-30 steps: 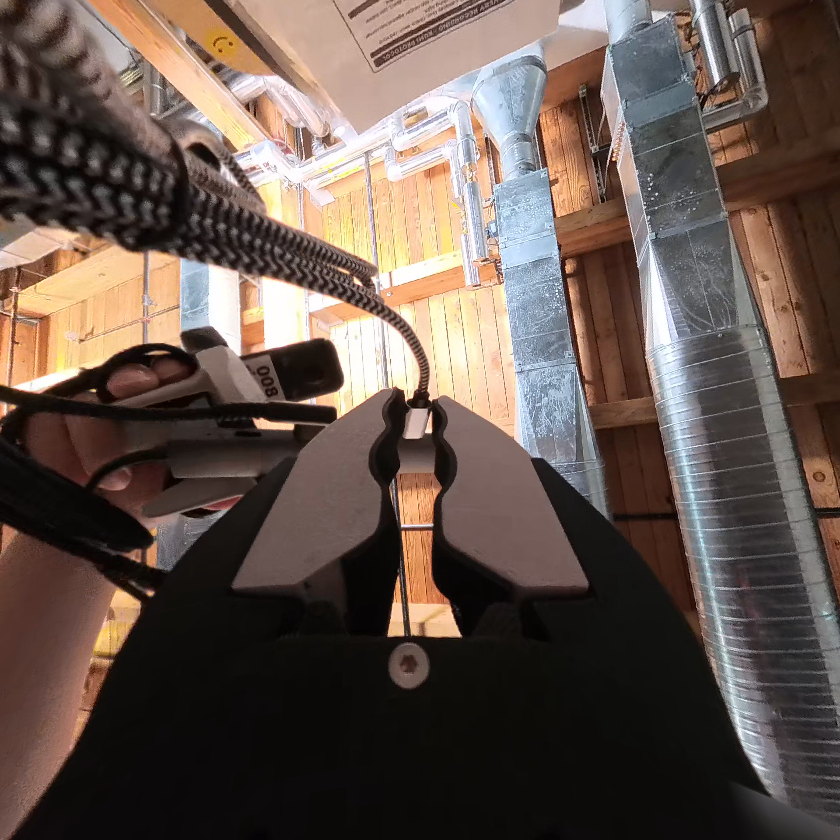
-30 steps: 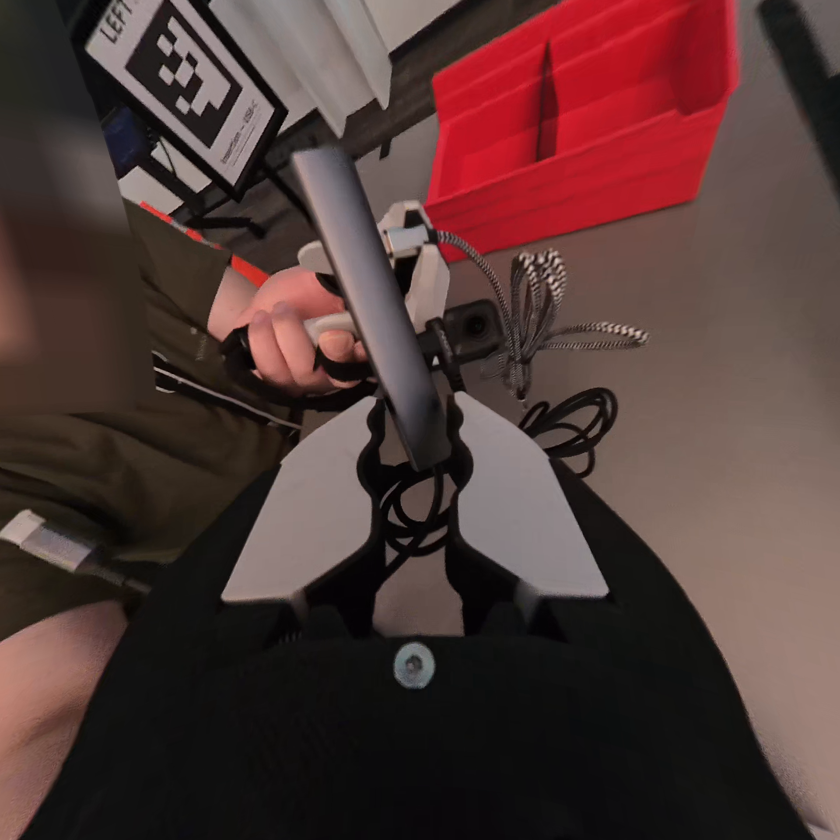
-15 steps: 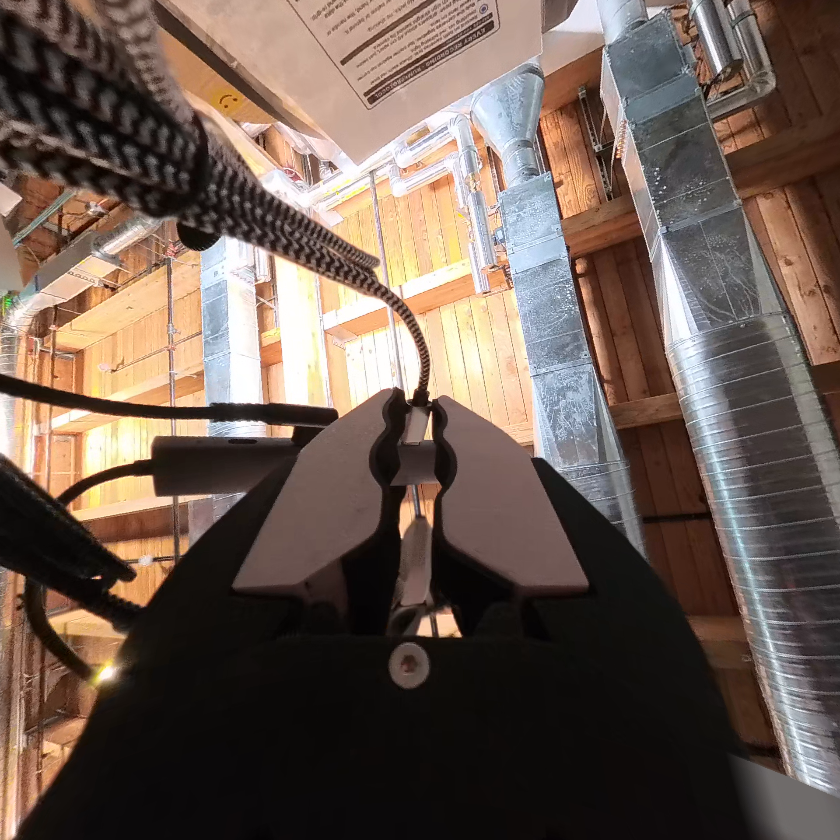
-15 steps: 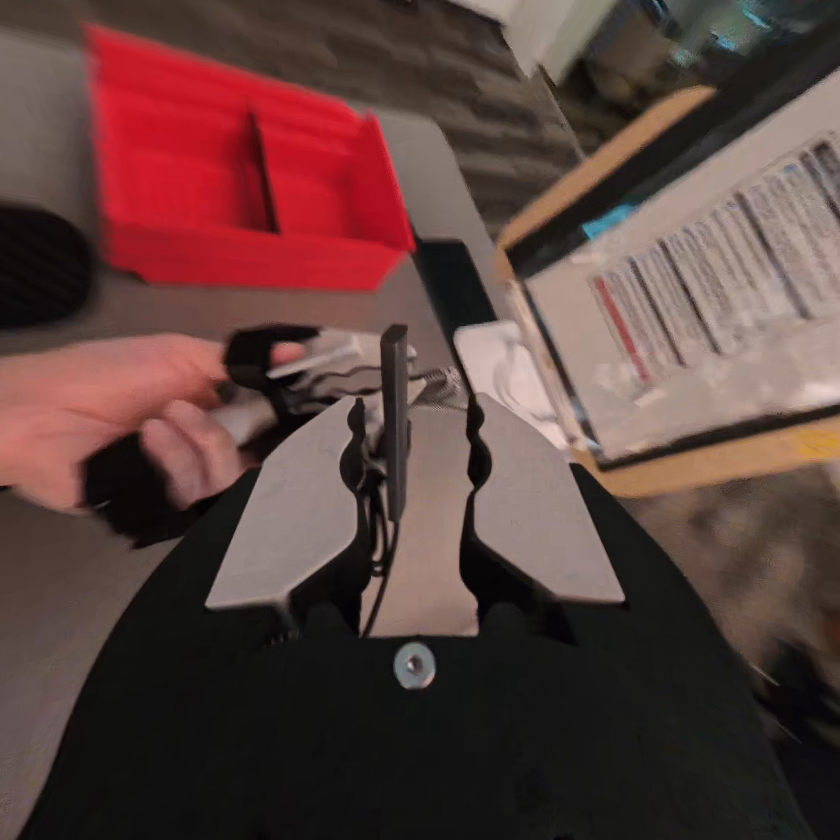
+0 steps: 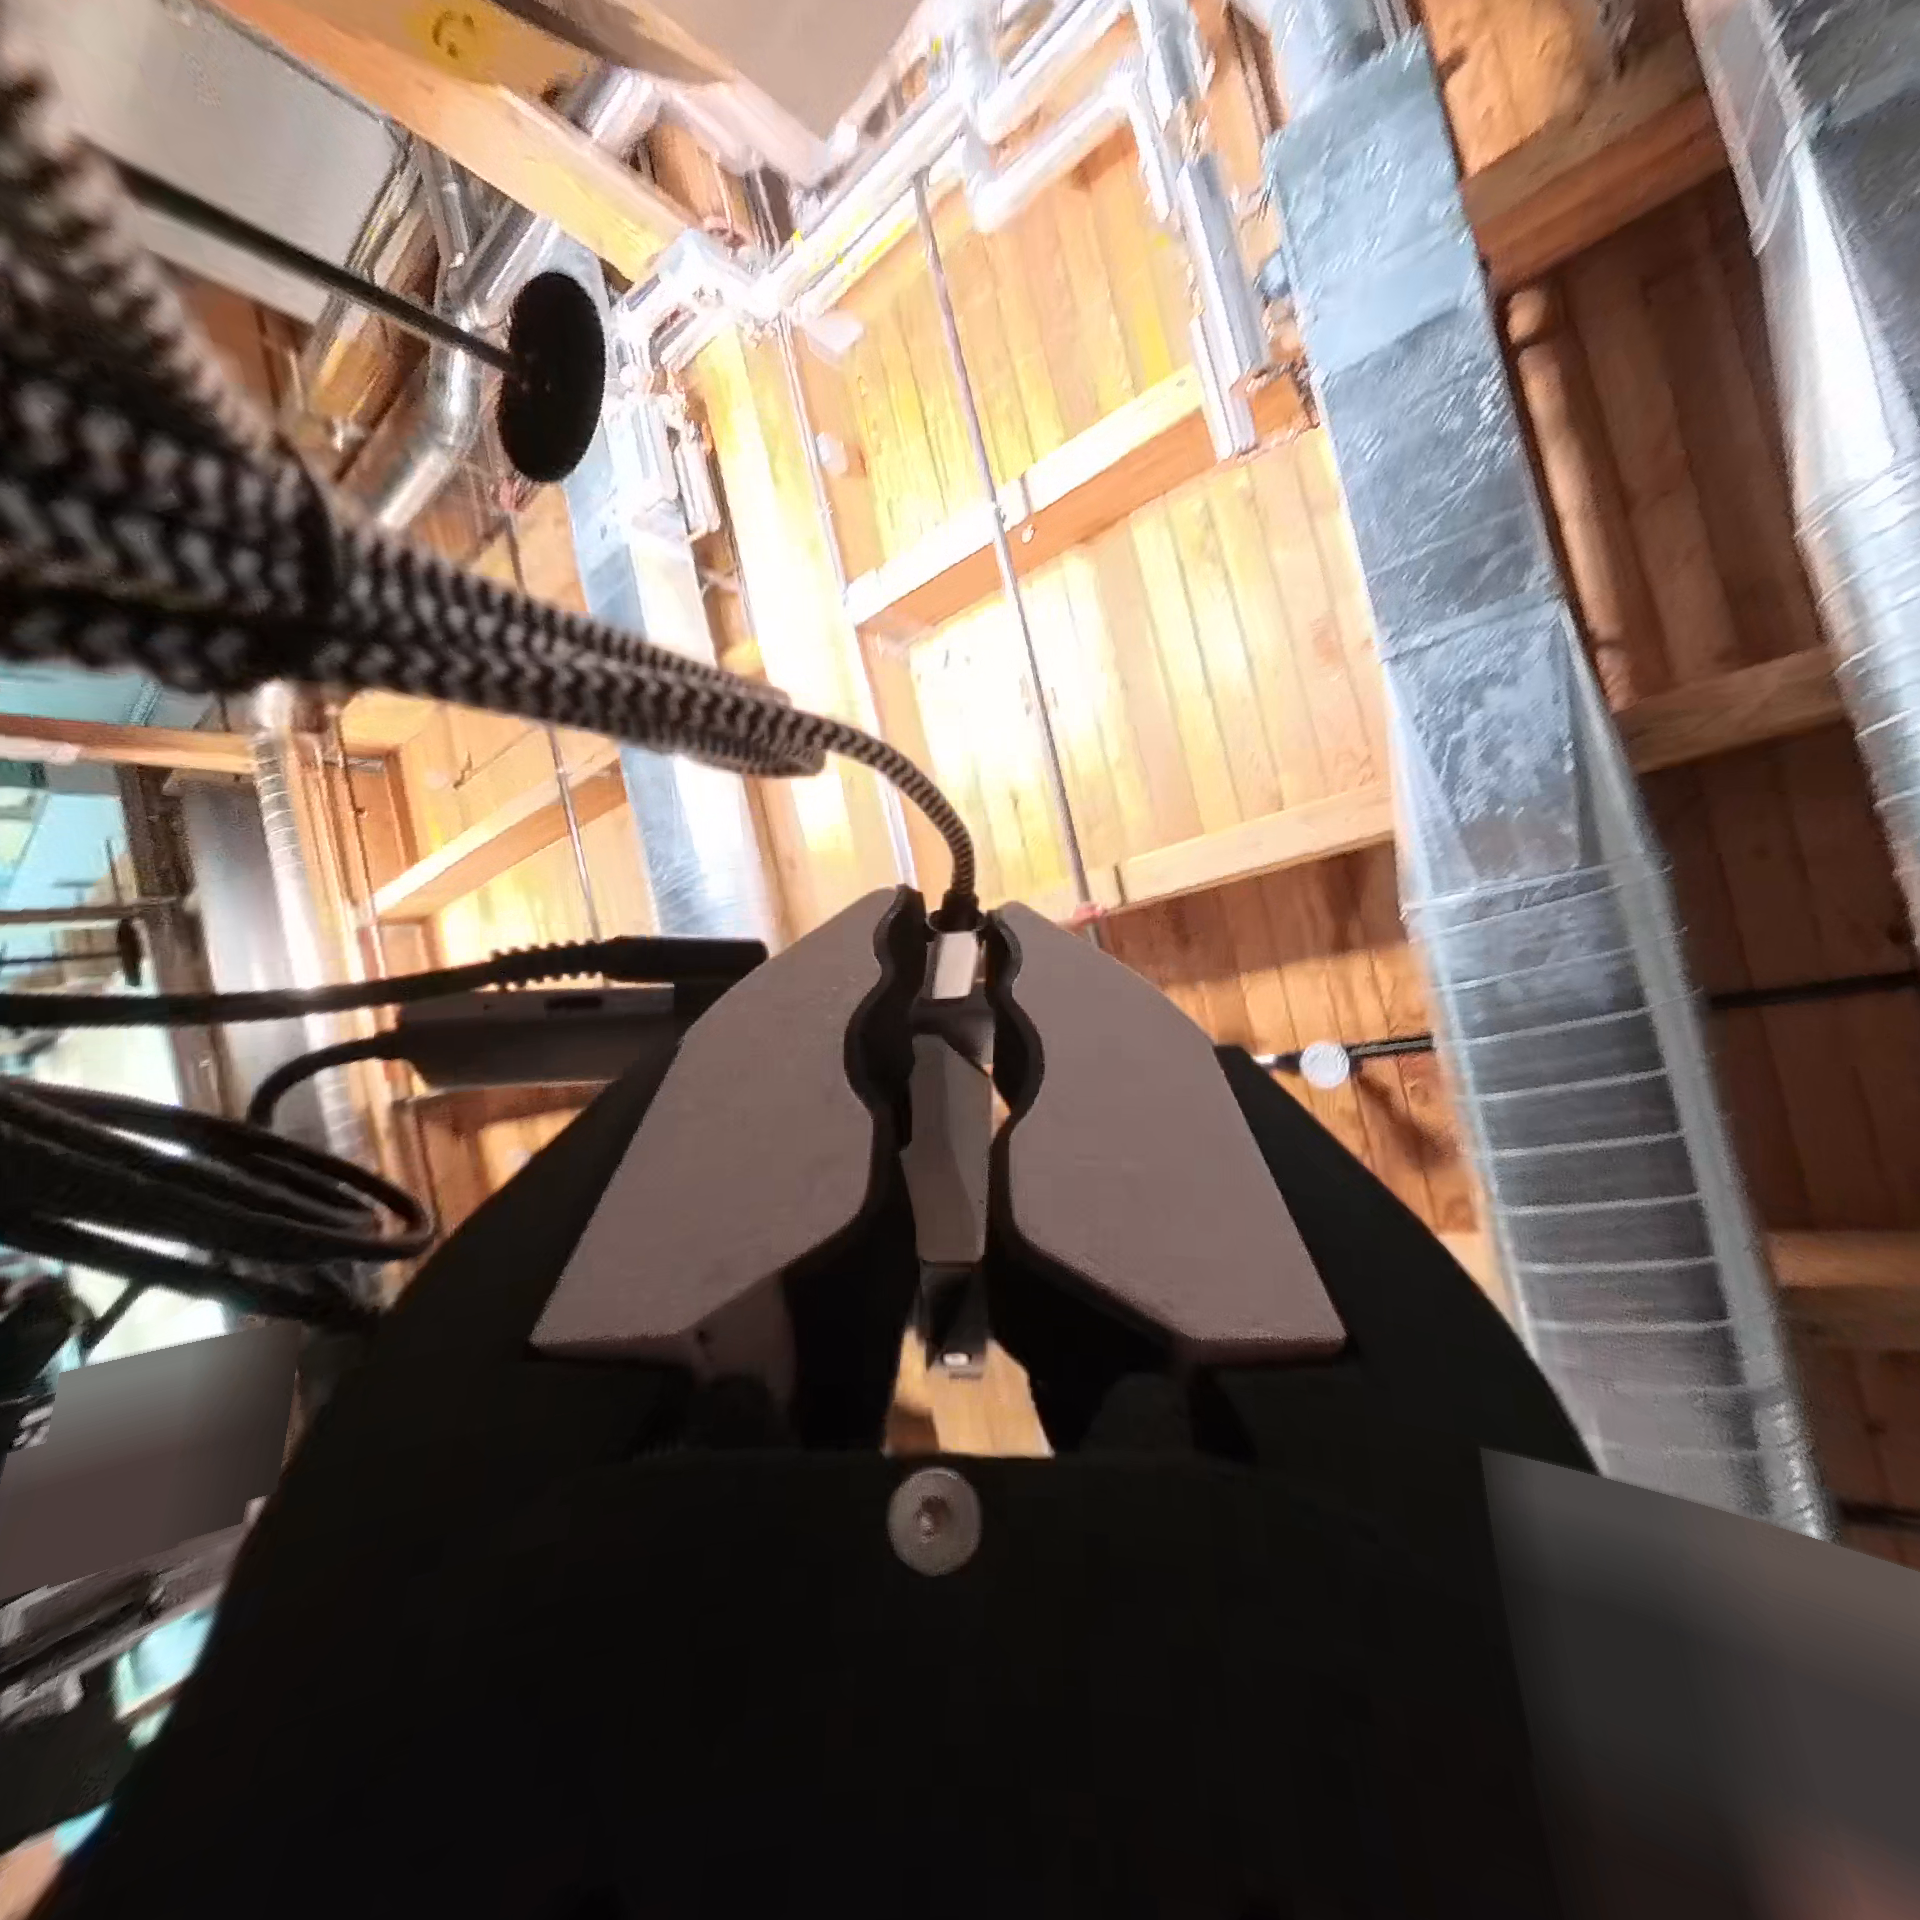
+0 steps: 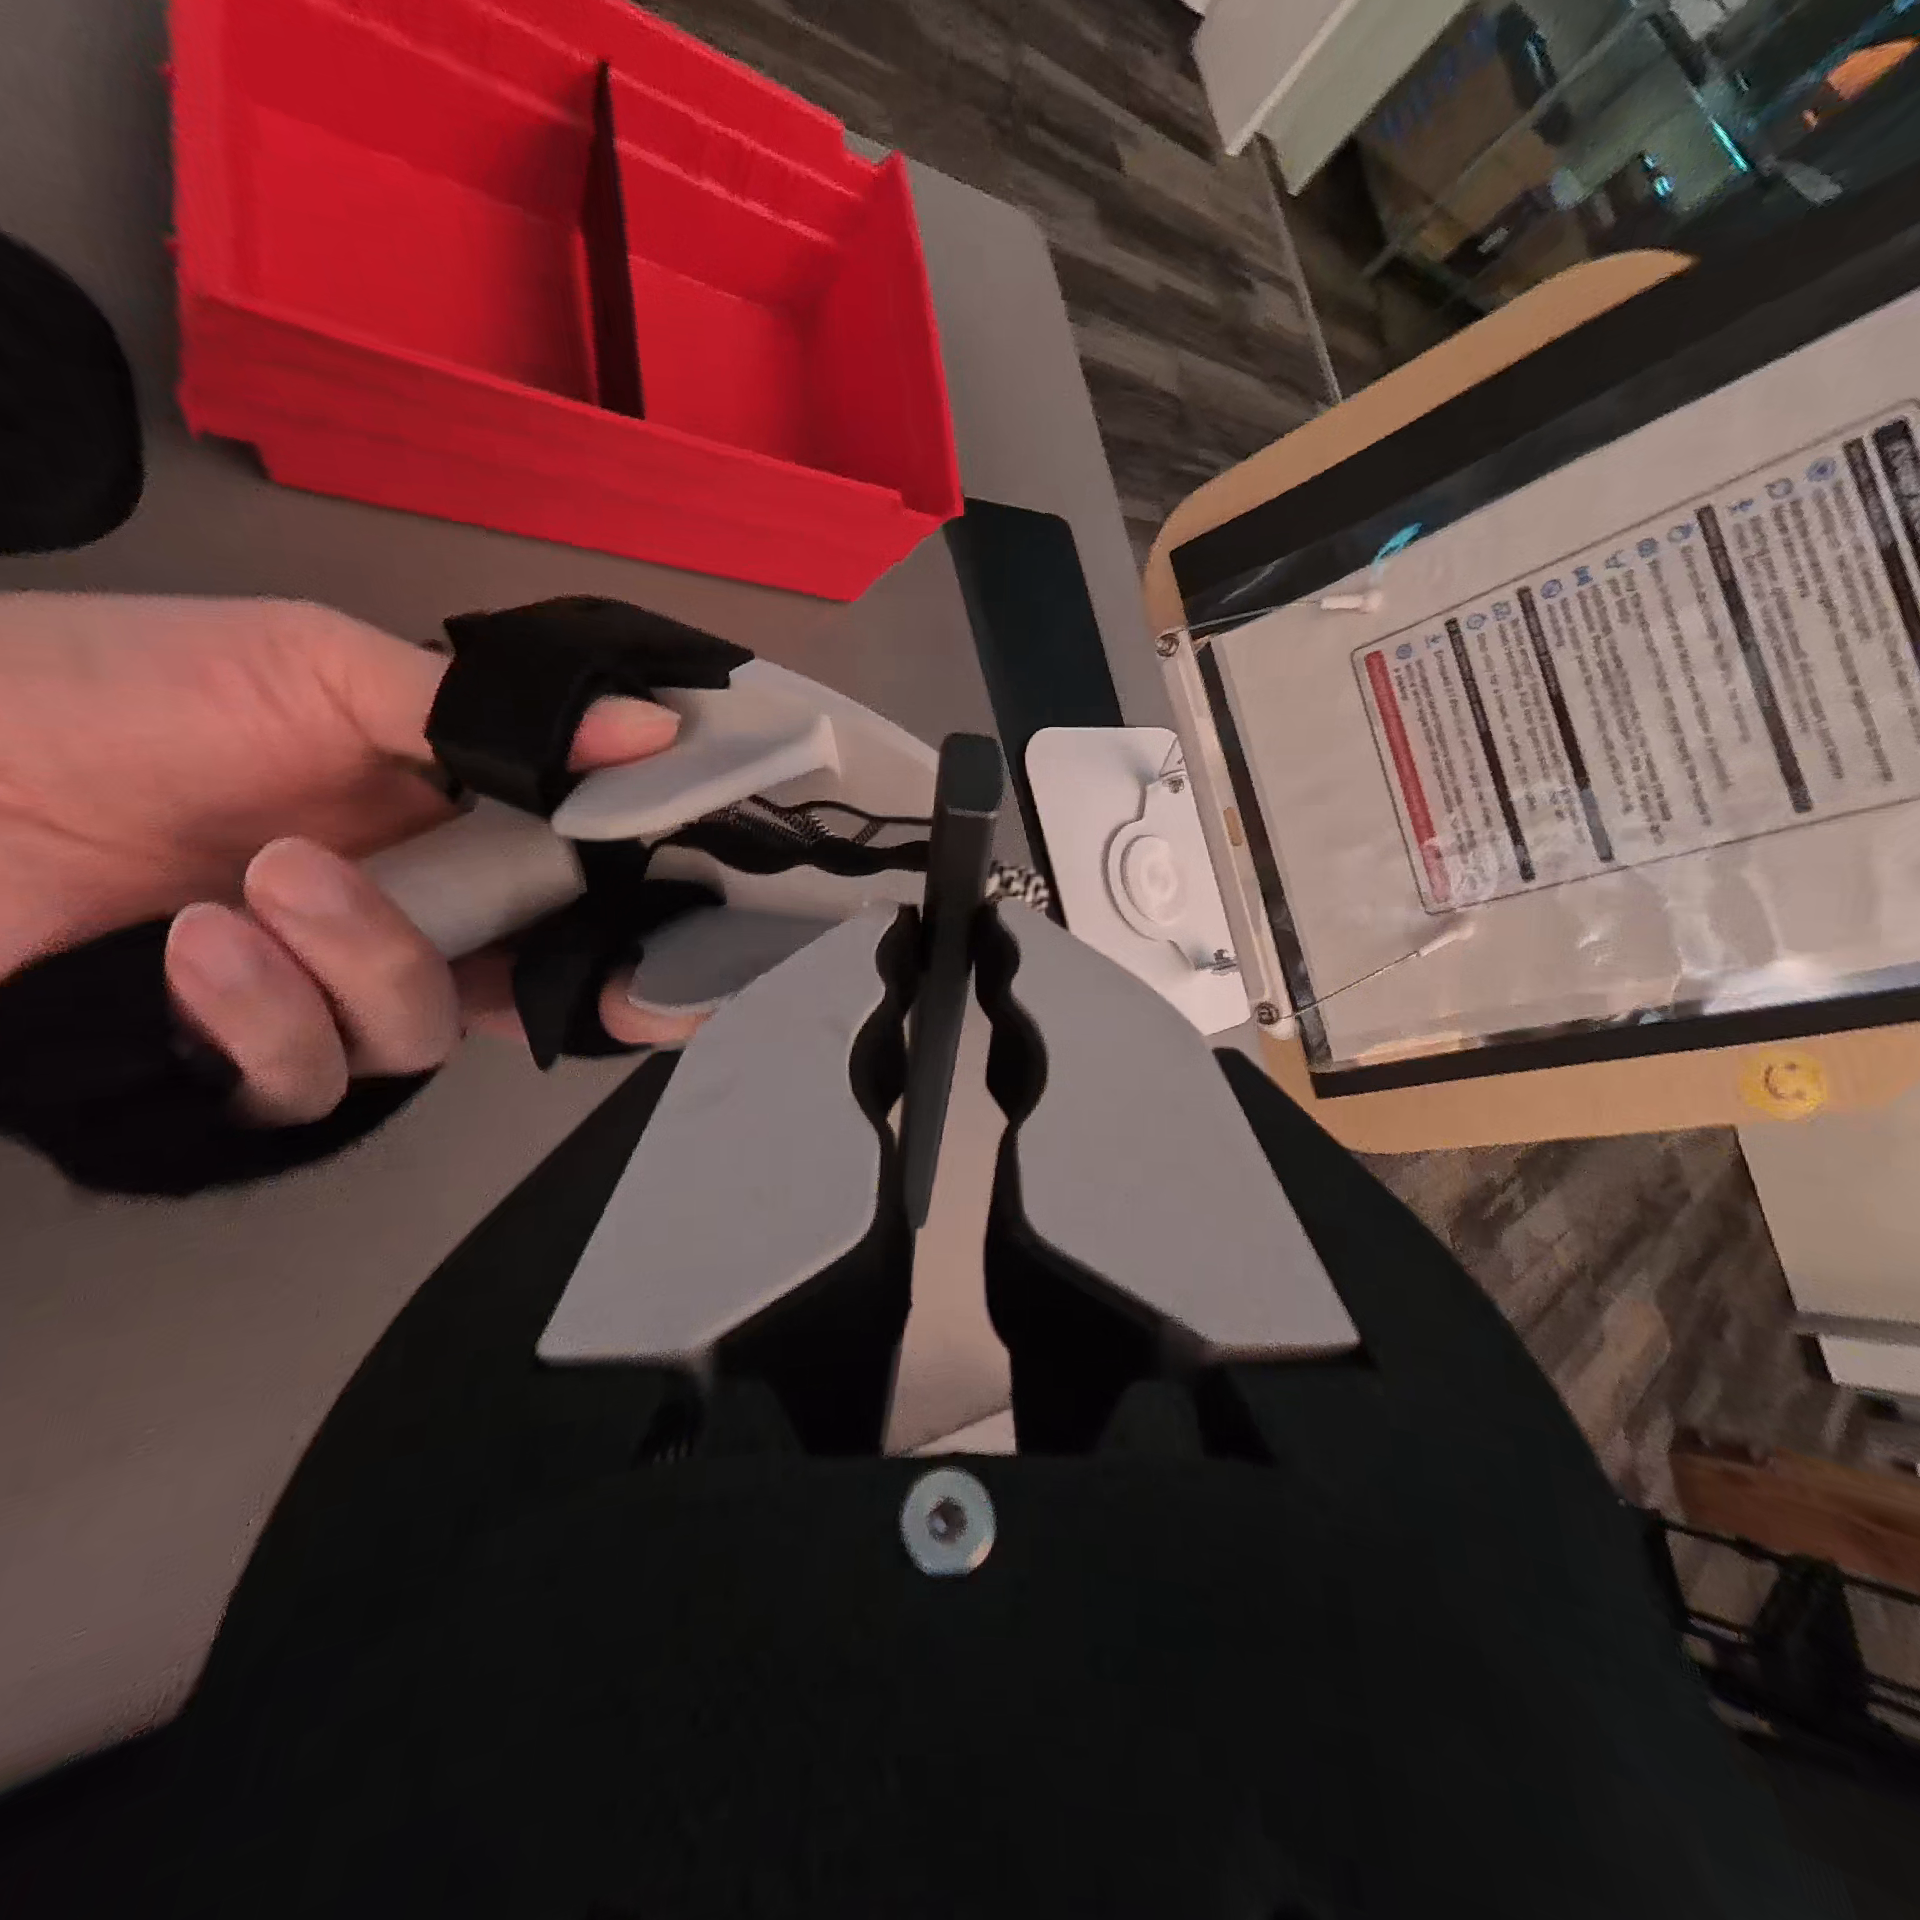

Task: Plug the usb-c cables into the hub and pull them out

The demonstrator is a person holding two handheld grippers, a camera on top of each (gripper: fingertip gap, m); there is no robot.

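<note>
A: What is each claw gripping?

B: The left gripper [image 5: 951,961] is pinching the braided cable's [image 5: 582,665] rigid silver plug [image 5: 954,964], likely the safest hold. The right gripper [image 6: 943,1023] is clamping the slim, probably slippery hub [image 6: 951,935], beside the red bin [image 6: 540,281].
</note>
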